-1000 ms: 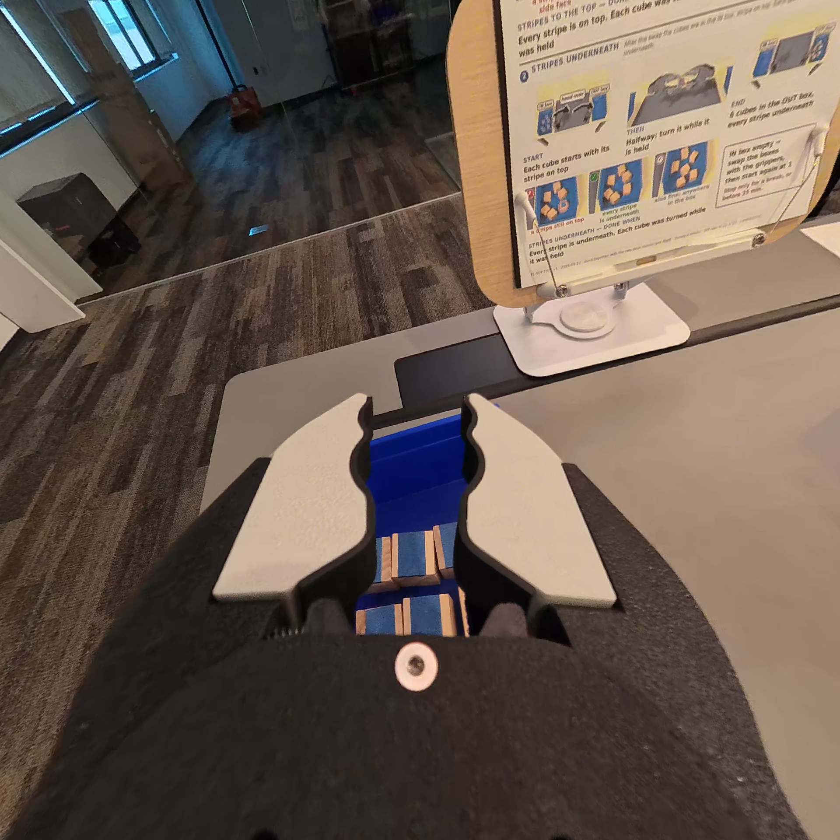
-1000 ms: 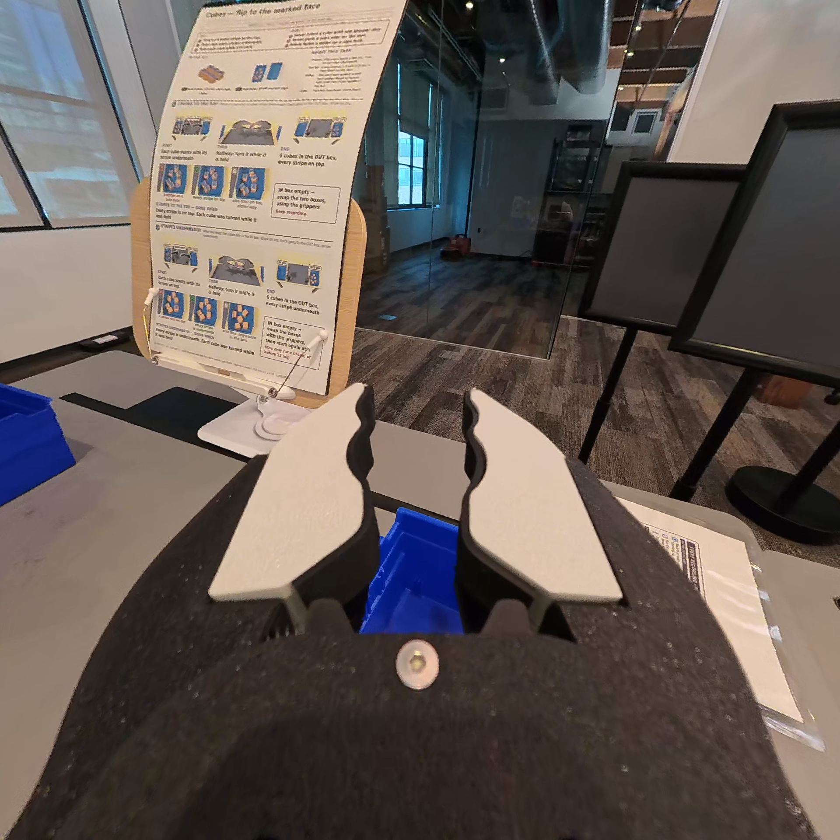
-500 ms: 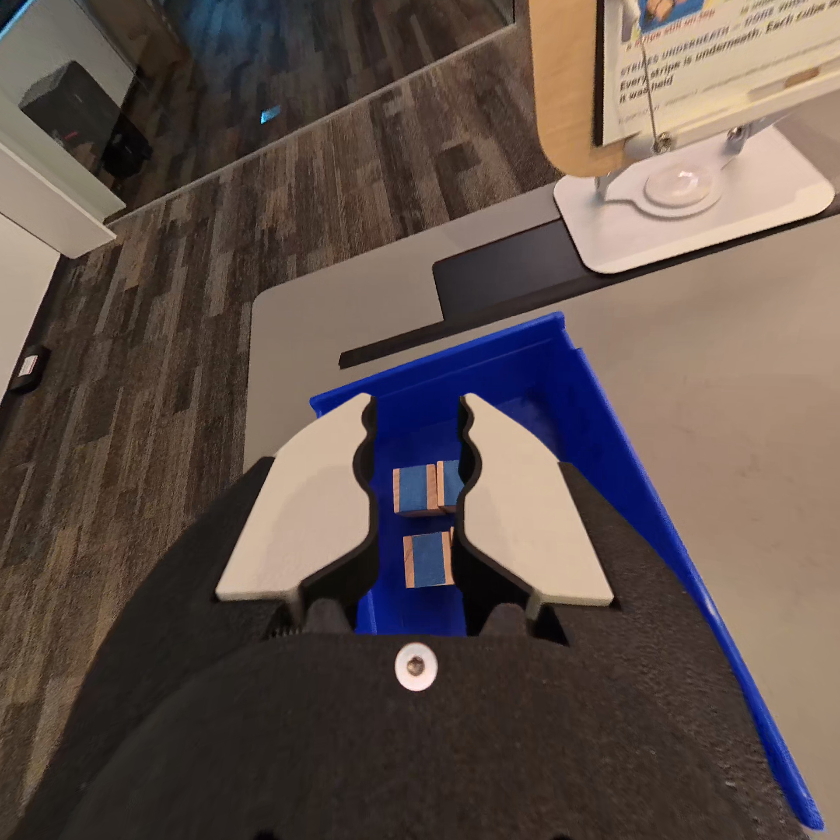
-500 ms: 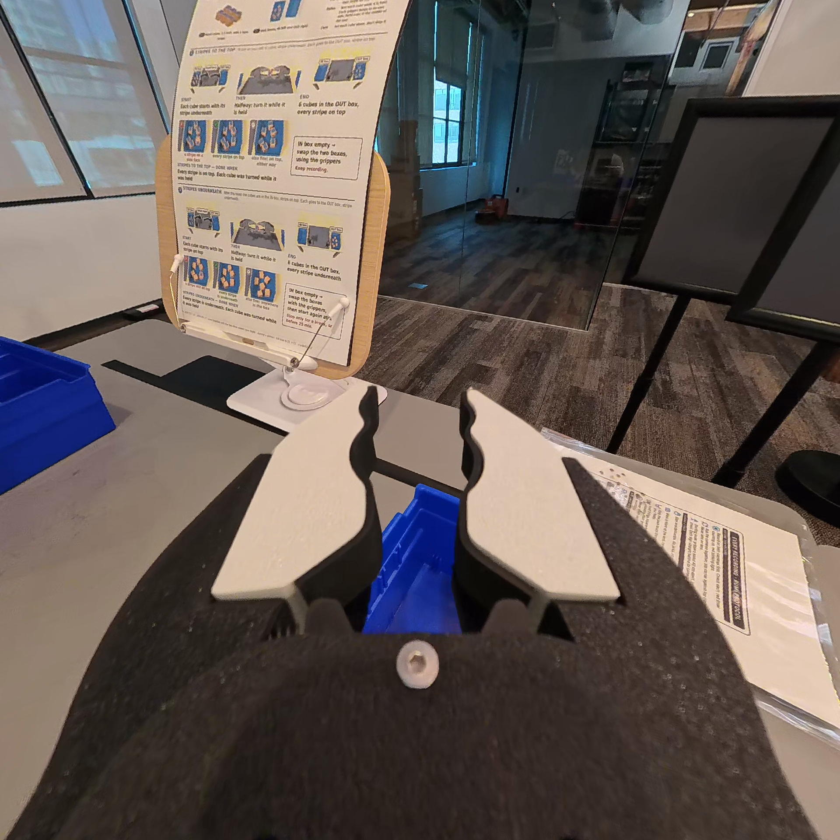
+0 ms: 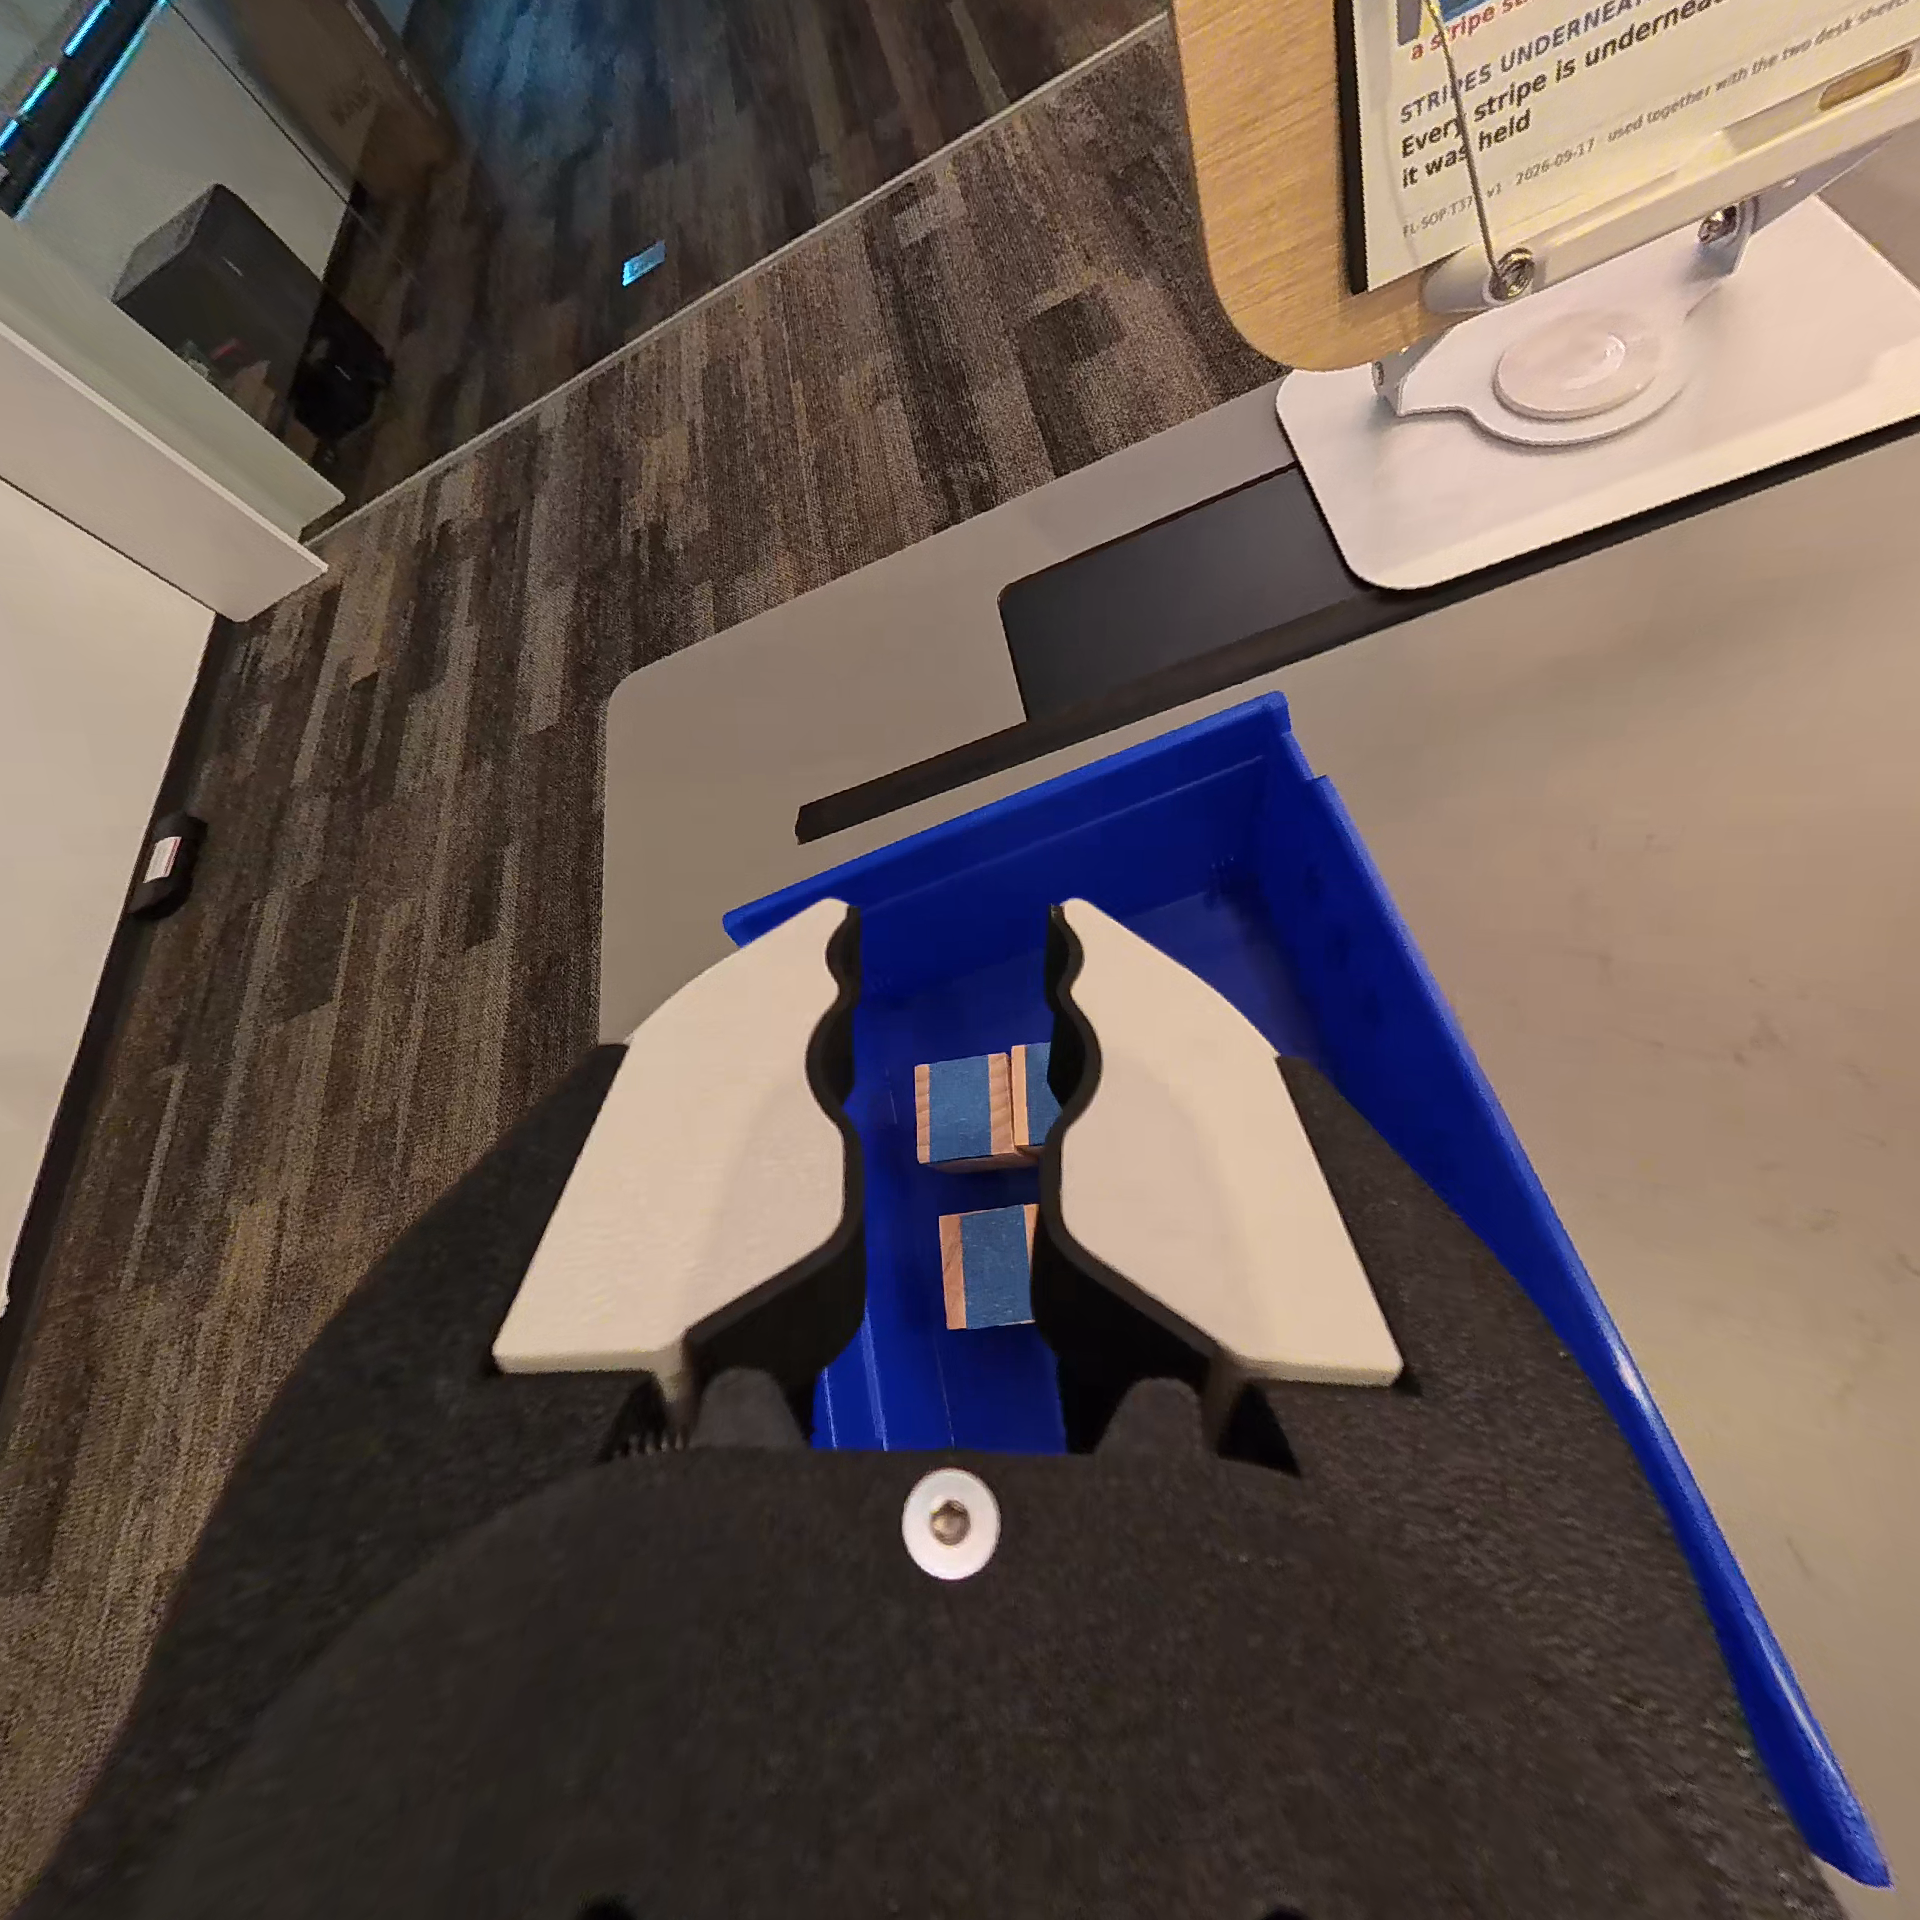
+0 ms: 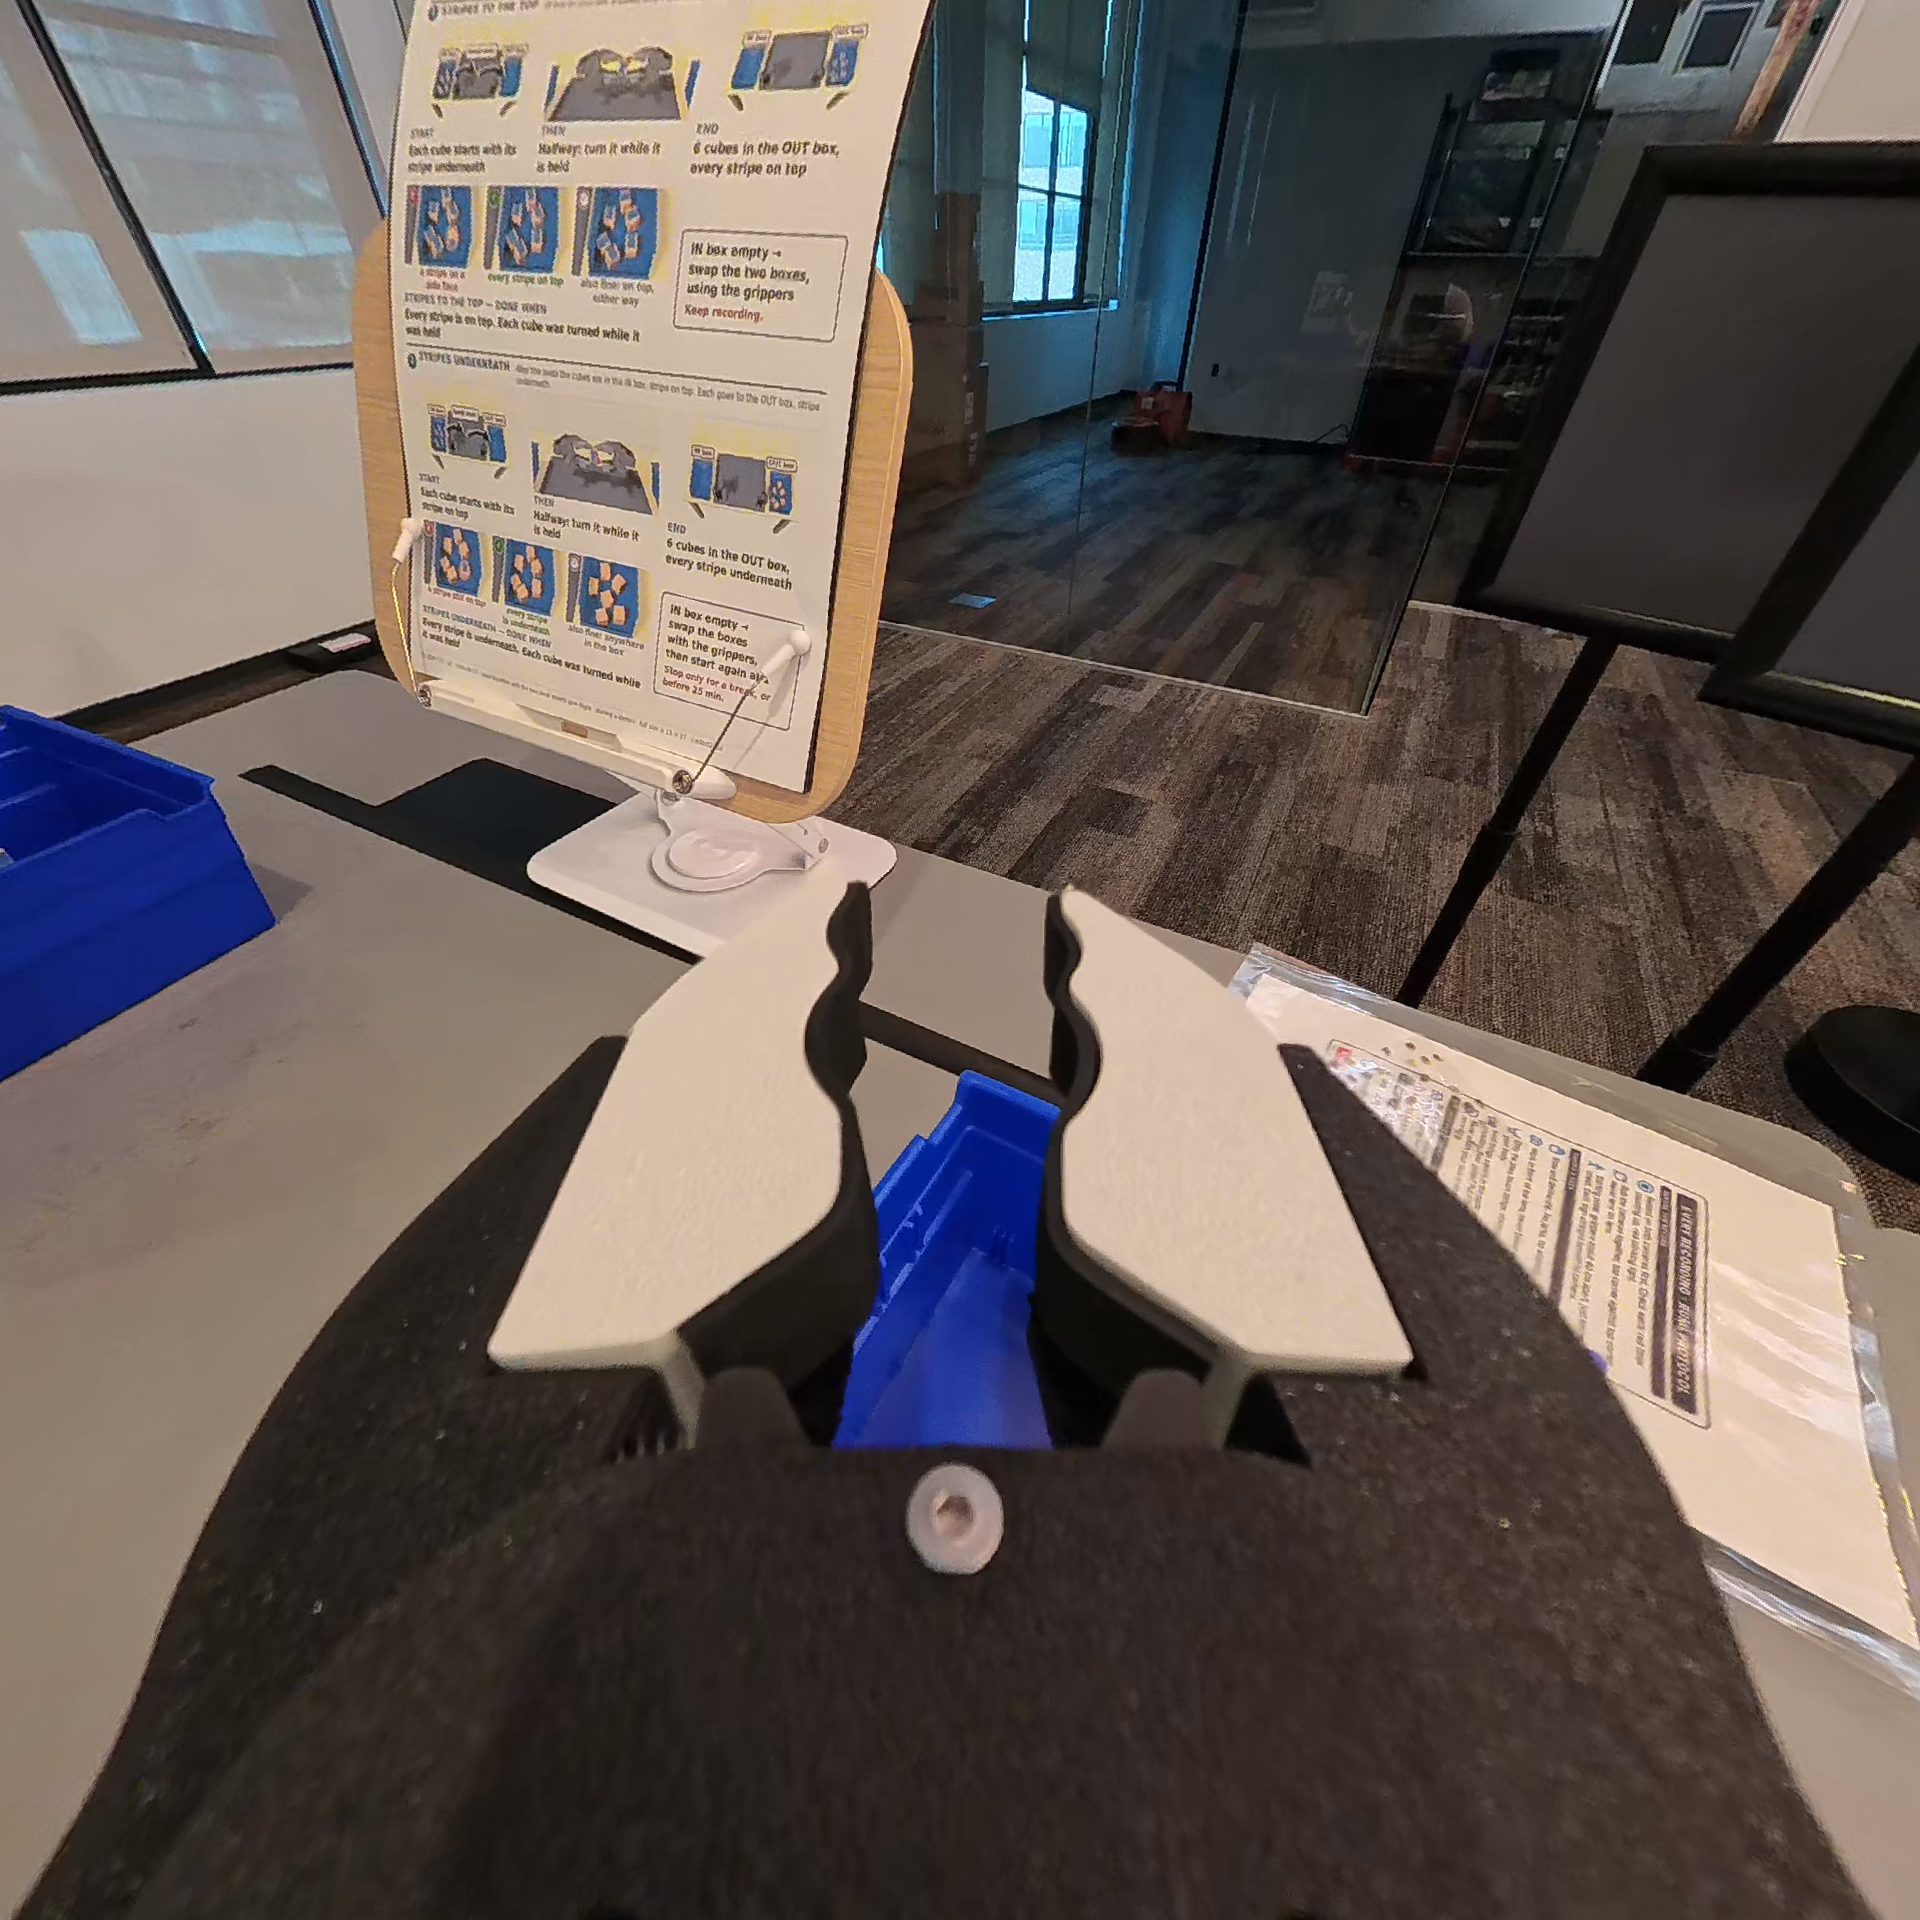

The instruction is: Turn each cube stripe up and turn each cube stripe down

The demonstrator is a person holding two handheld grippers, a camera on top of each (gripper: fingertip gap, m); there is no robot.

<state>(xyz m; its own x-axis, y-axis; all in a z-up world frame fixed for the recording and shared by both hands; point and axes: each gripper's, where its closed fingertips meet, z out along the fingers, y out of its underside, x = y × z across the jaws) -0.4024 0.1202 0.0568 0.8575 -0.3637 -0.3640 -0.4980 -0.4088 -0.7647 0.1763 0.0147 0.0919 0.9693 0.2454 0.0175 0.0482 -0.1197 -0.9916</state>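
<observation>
In the left wrist view a blue box (image 5: 1371, 935) lies on the grey table, seen from above. Wooden cubes with blue stripes facing up lie in it: one (image 5: 961, 1112) farther off, one (image 5: 987, 1268) nearer, a third (image 5: 1031, 1107) half hidden by my right finger. My left gripper (image 5: 948, 920) is open and empty above the box, over the cubes. In the right wrist view my right gripper (image 6: 951, 904) is open and empty above a second blue box (image 6: 966, 1195), mostly hidden by the fingers. The first box (image 6: 114, 873) shows at the far left.
An instruction sheet on a wooden stand (image 6: 634, 416) with a white base (image 5: 1600, 436) stands at the table's back edge. A black strip (image 5: 1143, 644) runs along the table behind the box. A bagged paper sheet (image 6: 1621, 1278) lies to the right. Black sign stands (image 6: 1662, 623) are on the floor beyond.
My left gripper has tilted downward and risen over the box, so more of the box and the cubes show. My right gripper has tipped down slightly. Both stay open.
</observation>
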